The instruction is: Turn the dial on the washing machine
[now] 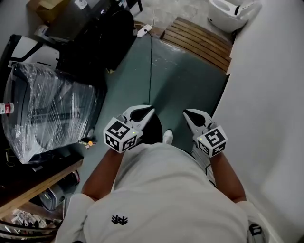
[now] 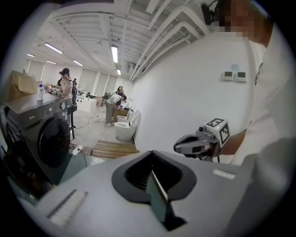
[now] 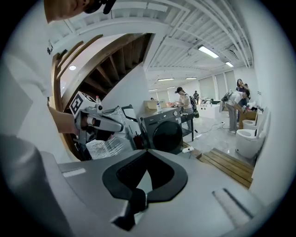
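Note:
The dark grey washing machine [image 1: 80, 21] stands several steps ahead on the left, with its round black door showing in the left gripper view [image 2: 52, 139] and in the right gripper view [image 3: 165, 132]. Its dial is too small to make out. My left gripper [image 1: 150, 110] and right gripper [image 1: 185, 113] hang side by side in front of my body, above the green floor. Both have their jaws together and nothing between them. Each shows in the other's view: the right gripper [image 2: 176, 147] and the left gripper [image 3: 124, 127]. Neither is near the machine.
A plastic-wrapped rack [image 1: 47, 109] stands close on my left beside a wooden shelf edge [image 1: 38, 182]. Ahead lie a slatted wooden pallet [image 1: 199, 40], a white toilet [image 1: 230, 14] and a power strip [image 1: 145, 31] with a cable. A white wall [image 1: 270, 118] runs along my right. Several people [image 2: 64, 85] stand far back.

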The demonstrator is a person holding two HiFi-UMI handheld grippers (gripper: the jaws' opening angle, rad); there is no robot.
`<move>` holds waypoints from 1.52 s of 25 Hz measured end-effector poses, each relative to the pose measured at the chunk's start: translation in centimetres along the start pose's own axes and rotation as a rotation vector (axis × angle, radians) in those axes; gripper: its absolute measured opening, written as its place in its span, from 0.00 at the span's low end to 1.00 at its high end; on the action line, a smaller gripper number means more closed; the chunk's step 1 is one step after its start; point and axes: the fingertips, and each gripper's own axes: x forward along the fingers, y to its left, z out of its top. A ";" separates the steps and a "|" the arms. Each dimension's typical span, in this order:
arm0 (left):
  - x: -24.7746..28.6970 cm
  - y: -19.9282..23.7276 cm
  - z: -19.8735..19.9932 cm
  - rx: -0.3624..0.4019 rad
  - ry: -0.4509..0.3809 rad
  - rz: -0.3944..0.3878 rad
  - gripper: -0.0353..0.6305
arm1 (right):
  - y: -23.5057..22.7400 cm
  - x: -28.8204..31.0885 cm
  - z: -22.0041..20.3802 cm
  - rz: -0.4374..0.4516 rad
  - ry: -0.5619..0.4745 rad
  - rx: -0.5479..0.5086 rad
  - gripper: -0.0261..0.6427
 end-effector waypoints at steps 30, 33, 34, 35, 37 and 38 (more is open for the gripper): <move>23.3 29.0 22.1 -0.072 -0.096 0.161 0.14 | -31.2 25.8 19.9 0.228 0.109 -0.193 0.05; 24.9 31.7 24.4 -0.125 -0.136 0.260 0.14 | -34.5 28.2 22.0 0.311 0.126 -0.236 0.05; 25.4 32.4 25.4 -0.143 -0.156 0.291 0.14 | -35.8 28.9 22.8 0.337 0.132 -0.253 0.05; 26.1 33.1 26.4 -0.159 -0.174 0.321 0.14 | -37.1 29.7 23.7 0.360 0.136 -0.271 0.05; 27.2 34.5 28.1 -0.185 -0.202 0.375 0.14 | -39.7 31.3 25.3 0.398 0.139 -0.301 0.05; 27.6 35.3 28.7 -0.195 -0.213 0.400 0.14 | -40.6 32.1 25.9 0.414 0.139 -0.311 0.05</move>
